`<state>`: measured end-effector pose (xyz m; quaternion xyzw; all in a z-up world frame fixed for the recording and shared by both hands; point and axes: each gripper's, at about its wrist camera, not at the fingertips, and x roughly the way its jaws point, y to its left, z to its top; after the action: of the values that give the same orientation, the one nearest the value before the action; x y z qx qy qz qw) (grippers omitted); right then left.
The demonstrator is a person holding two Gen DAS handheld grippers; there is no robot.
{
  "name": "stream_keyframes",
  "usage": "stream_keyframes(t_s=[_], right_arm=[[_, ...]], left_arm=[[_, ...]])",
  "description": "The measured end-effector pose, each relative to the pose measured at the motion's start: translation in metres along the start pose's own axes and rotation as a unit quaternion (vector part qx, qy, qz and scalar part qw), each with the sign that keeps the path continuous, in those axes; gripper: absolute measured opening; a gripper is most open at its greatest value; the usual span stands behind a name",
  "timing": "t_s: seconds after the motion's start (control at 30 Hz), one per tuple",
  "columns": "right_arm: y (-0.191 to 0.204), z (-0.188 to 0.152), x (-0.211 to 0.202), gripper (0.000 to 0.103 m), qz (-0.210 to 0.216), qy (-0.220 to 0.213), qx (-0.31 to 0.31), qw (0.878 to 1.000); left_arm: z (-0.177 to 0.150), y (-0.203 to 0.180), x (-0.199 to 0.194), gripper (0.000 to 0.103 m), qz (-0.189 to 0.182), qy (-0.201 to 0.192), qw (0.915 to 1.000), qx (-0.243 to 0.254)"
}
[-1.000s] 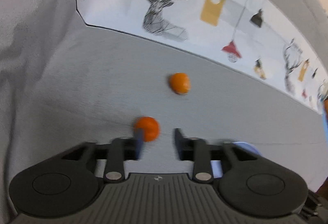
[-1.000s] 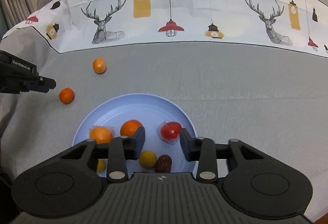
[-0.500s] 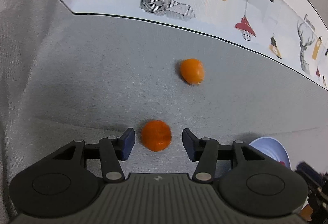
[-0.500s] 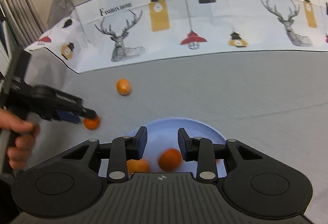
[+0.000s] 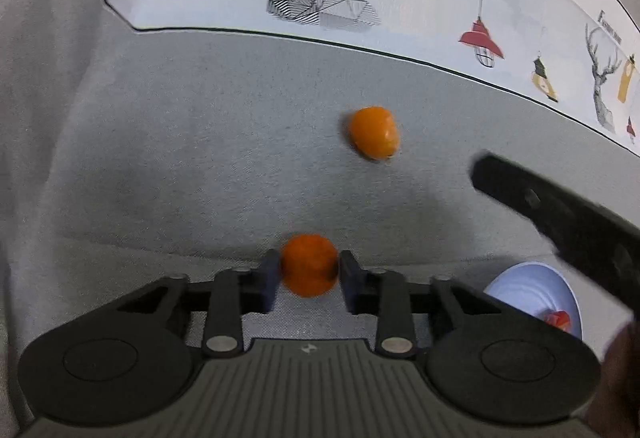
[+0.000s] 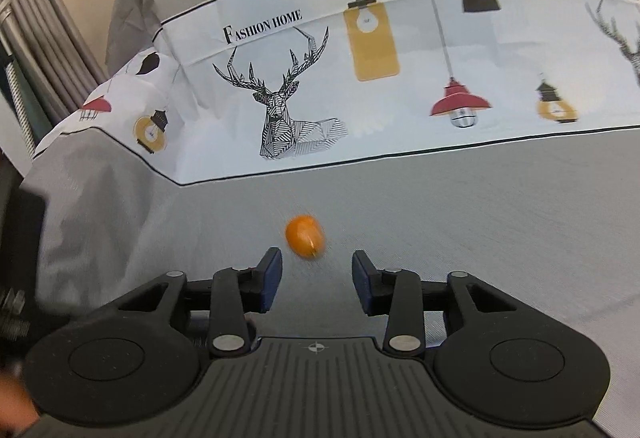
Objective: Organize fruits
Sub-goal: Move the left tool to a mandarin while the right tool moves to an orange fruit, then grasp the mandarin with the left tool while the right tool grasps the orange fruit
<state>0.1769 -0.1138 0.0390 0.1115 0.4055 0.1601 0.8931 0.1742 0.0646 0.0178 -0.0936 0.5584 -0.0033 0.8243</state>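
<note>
In the left wrist view my left gripper (image 5: 308,272) is shut on a round orange fruit (image 5: 309,265) on the grey cloth. A second, oval orange fruit (image 5: 374,133) lies farther ahead. It also shows in the right wrist view (image 6: 305,242), just in front of my right gripper (image 6: 317,272), which is open and empty. The right gripper's black arm (image 5: 560,213) crosses the right side of the left wrist view. A pale blue plate (image 5: 528,290) with a red fruit (image 5: 557,319) in it shows at lower right.
The grey tablecloth (image 6: 480,197) has a white printed band with deer and lamps (image 6: 288,117) along its far side. Grey curtains or slats (image 6: 36,49) stand beyond the table's left end. The left gripper's blurred body (image 6: 20,278) shows at the left edge.
My left gripper has closed its fingers onto the near orange fruit. My right gripper has moved away from the plate to the left and forward, up to the oval orange fruit.
</note>
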Motion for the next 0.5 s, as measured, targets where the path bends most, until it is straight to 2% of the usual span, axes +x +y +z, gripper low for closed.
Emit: stream_keyframes(t_s=[0.17,0.33,0.5], right_arm=[[0.008,0.012,0.039,0.051,-0.004,0.017,-0.014,1.000],[0.011,0.014,0.079,0.052,-0.009,0.042,-0.023,0.999],[0.016,0.017,0.101,0.052,-0.024,0.055,-0.045,0.997]], left_arm=[[0.002,0.005,-0.001,0.034,0.004,-0.001,0.9999,-0.016],[0.003,0.001,0.002,0.034,0.012,-0.004,0.9999,-0.011],[0.002,-0.001,0.003,0.036,0.017,-0.004,0.9998,-0.007]])
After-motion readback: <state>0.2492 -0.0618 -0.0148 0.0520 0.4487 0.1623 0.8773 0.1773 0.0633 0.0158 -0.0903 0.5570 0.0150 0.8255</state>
